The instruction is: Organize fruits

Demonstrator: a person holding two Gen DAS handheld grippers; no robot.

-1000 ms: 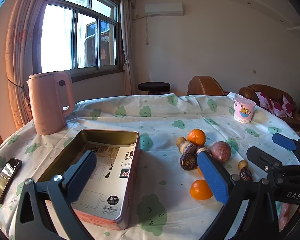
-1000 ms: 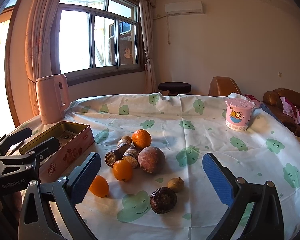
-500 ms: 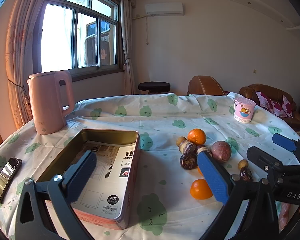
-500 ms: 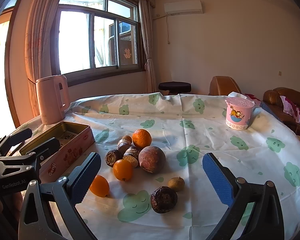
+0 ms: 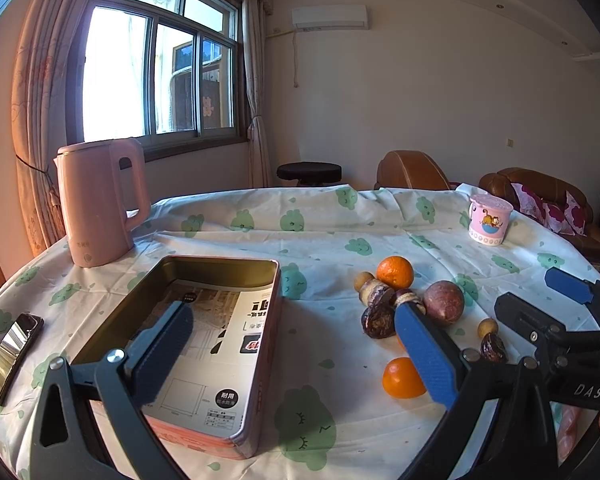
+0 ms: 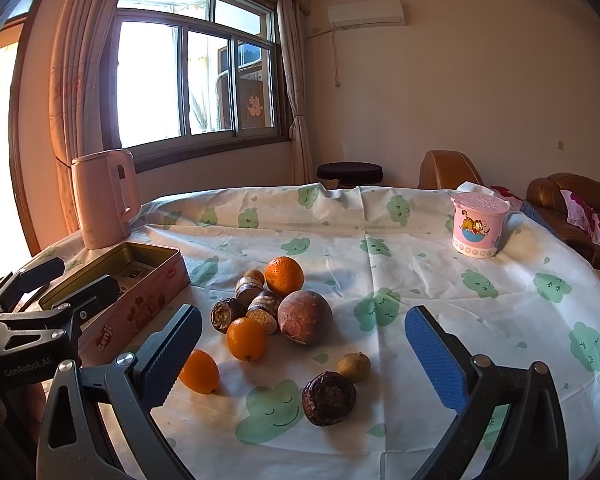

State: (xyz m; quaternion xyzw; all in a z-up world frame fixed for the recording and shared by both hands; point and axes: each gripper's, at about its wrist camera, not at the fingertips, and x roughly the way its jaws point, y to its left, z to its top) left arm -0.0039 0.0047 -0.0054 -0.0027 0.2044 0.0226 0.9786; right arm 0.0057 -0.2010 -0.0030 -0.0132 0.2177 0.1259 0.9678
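Nothing moved since earlier. Both tongs, left (image 5: pixel 296 354) and right (image 6: pixel 302 356), spread, empty; tin (image 5: pixel 204 280) left of fruits (image 6: pixel 276 312) on worktop (image 6: pixel 420 280).

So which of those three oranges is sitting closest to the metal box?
The lowest orange, lying alone just off the tin box, by the right gripper's left finger. The other two oranges sit in the fruit cluster, farther off.
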